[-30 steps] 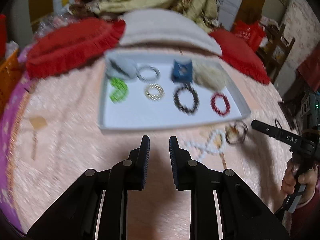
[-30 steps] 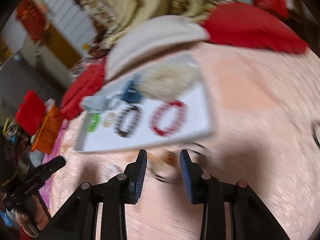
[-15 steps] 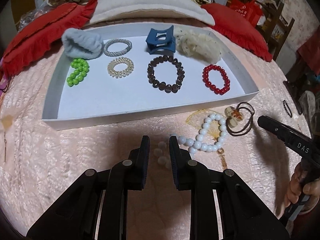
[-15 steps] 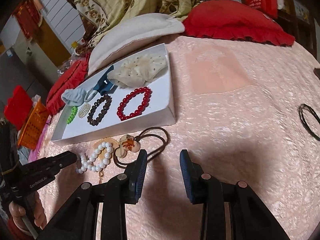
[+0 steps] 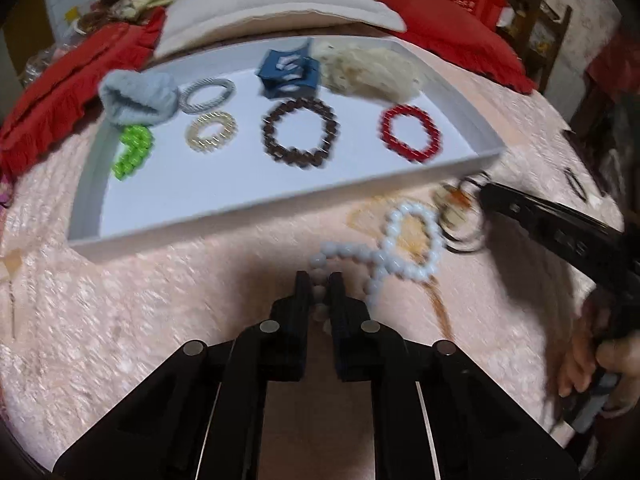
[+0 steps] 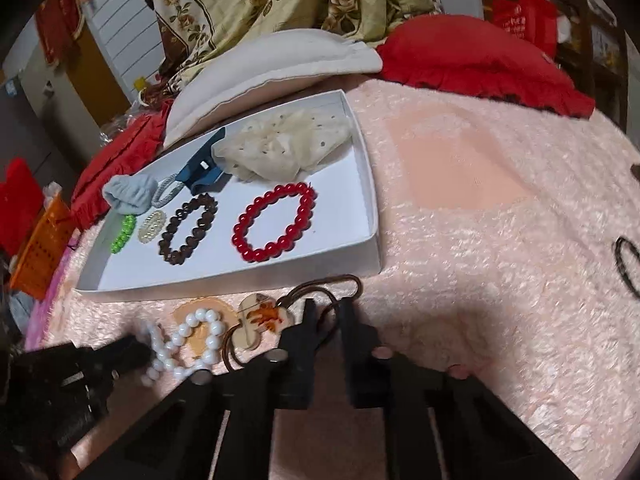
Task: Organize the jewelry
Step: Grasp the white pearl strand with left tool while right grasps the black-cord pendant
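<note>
A white bead bracelet (image 5: 404, 240) lies twisted on the pink bedspread in front of the white tray (image 5: 280, 204). My left gripper (image 5: 319, 280) has its jaws closed around the bracelet's near end. The bracelet also shows in the right wrist view (image 6: 192, 336). A brown hair tie with a cream charm (image 6: 260, 316) lies beside it. My right gripper (image 6: 328, 308) is open with its jaws over the hair tie's loop. The tray (image 6: 372, 256) holds a red bead bracelet (image 6: 276, 220), a brown one (image 6: 188, 228), green beads (image 6: 124, 232) and scrunchies.
A thin black hair tie (image 6: 628, 264) lies on the bedspread far right. Red cushions (image 6: 480, 60) and a white pillow (image 6: 272, 76) lie behind the tray. An orange basket (image 6: 36, 248) sits at the left.
My left gripper moved forward and closed on the white bracelet's end. My right gripper moved forward over the brown hair tie's loop and stayed open.
</note>
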Motion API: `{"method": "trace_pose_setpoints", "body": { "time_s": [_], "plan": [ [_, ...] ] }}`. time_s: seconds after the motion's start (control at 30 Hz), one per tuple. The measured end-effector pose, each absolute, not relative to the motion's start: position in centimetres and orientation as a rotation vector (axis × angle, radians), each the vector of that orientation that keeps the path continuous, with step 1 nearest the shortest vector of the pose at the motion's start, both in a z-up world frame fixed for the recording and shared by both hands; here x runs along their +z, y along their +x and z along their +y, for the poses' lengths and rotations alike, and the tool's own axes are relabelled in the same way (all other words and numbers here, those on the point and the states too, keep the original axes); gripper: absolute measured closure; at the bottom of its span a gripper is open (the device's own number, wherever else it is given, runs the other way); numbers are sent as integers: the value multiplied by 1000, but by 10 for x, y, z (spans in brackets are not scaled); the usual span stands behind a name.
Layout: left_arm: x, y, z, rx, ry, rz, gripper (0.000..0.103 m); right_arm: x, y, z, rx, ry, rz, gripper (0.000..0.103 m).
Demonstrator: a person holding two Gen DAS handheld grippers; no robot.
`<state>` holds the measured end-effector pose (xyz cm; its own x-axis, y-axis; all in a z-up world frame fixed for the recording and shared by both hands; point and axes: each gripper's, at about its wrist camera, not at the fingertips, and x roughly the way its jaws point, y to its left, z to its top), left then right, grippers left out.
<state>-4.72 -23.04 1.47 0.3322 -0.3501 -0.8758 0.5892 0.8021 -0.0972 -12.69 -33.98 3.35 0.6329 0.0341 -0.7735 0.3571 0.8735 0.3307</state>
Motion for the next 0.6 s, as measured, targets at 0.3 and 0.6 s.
{"method": "trace_pose_setpoints", "body": {
  "time_s": [0.3,0.6],
  "plan": [
    [44,-72,-207,-648,172,1035,95,40,-150,-349,-130,619,853,101],
    [92,-97,-188,-683,104,951,95,80,-169,-349,-68,653,760,101]
  ]
}}
